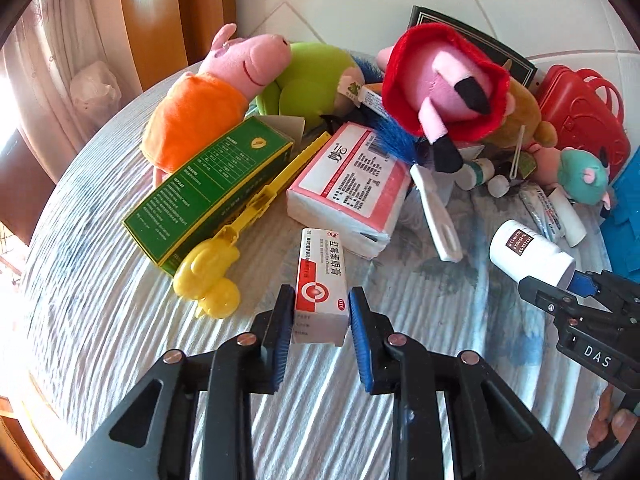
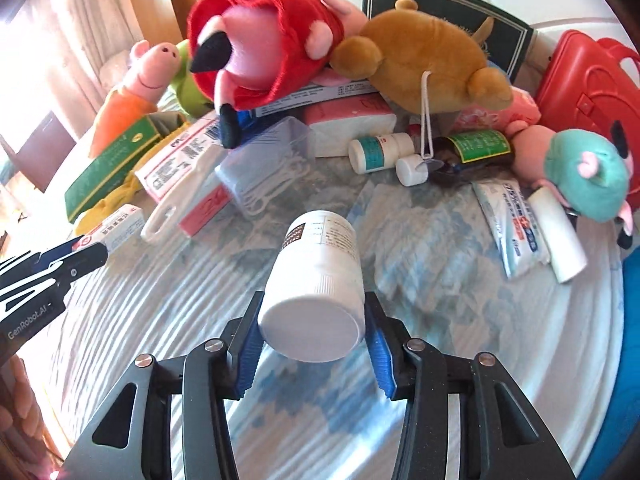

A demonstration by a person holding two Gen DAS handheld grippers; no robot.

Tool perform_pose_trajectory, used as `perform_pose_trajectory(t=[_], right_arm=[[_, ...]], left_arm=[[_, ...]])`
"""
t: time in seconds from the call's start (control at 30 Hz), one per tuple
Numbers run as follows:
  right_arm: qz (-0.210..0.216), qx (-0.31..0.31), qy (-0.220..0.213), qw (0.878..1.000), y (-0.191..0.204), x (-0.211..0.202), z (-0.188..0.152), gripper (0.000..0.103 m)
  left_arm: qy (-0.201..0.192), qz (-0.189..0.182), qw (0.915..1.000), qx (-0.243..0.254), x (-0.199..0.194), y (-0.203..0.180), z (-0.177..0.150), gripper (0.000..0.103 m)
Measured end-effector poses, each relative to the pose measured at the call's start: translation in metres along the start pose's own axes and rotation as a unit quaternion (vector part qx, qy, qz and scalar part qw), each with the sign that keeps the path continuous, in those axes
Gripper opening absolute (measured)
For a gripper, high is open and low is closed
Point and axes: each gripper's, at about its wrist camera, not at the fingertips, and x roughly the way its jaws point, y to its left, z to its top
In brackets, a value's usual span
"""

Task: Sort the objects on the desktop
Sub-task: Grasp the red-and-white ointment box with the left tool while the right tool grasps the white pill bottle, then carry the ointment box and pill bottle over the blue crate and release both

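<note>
My left gripper (image 1: pixel 320 312) is shut on a small red-and-white ointment box (image 1: pixel 321 284), its blue pads against both long sides. The box also shows in the right wrist view (image 2: pixel 116 226) with the left gripper (image 2: pixel 86 254) on it. My right gripper (image 2: pixel 314 334) is shut on a white pill bottle (image 2: pixel 320 280), cap end toward the camera, held above the cloth. That bottle (image 1: pixel 528 252) and right gripper (image 1: pixel 576 284) show at the right of the left wrist view.
A pile lies beyond on the round cloth-covered table (image 1: pixel 120 340): plush pigs (image 1: pixel 208 96), a red-hooded plush (image 2: pixel 256 44), a brown bear (image 2: pixel 424 56), a green box (image 1: pixel 208 188), a tissue pack (image 1: pixel 352 188), a yellow toy (image 1: pixel 216 268), a red case (image 2: pixel 592 84), small bottles (image 2: pixel 380 152), a sachet (image 2: pixel 512 220).
</note>
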Motion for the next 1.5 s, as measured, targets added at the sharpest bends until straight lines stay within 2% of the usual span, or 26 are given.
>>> perform_pose_trajectory(t=[0.13, 0.23, 0.4, 0.6, 0.83, 1.03, 1.3, 1.43, 1.5], right_arm=[[-0.002, 0.0, -0.028, 1.0, 0.005, -0.02, -0.003, 0.046], [-0.006, 0.0, -0.052, 0.999, 0.002, -0.051, -0.002, 0.046], [-0.019, 0.003, -0.099, 0.995, -0.007, -0.113, -0.005, 0.046], [-0.043, 0.02, -0.165, 0.985, -0.022, -0.19, -0.019, 0.046], [-0.089, 0.056, -0.245, 0.964, -0.05, -0.275, -0.051, 0.046], [-0.148, 0.112, -0.293, 0.938, -0.094, -0.337, -0.091, 0.046], [-0.24, 0.183, -0.321, 0.898, -0.167, -0.411, -0.167, 0.046], [-0.279, 0.217, -0.324, 0.878, -0.206, -0.44, -0.206, 0.046], [-0.292, 0.231, -0.324, 0.87, -0.224, -0.451, -0.225, 0.046]], left_arm=[[-0.027, -0.005, 0.9995, 0.016, -0.018, -0.009, 0.012, 0.027], [-0.05, -0.013, 0.9982, 0.03, -0.036, -0.027, 0.019, 0.027], [-0.082, -0.03, 0.9948, 0.054, -0.088, -0.057, 0.036, 0.027], [-0.127, -0.059, 0.9848, 0.102, -0.137, -0.106, 0.038, 0.027], [-0.19, -0.104, 0.9617, 0.168, -0.199, -0.18, 0.031, 0.027], [-0.212, -0.165, 0.9387, 0.216, -0.238, -0.262, 0.017, 0.027], [-0.217, -0.244, 0.9041, 0.275, -0.285, -0.381, -0.026, 0.027], [-0.222, -0.272, 0.8857, 0.305, -0.308, -0.439, -0.053, 0.027], [-0.218, -0.281, 0.8793, 0.317, -0.316, -0.465, -0.064, 0.027]])
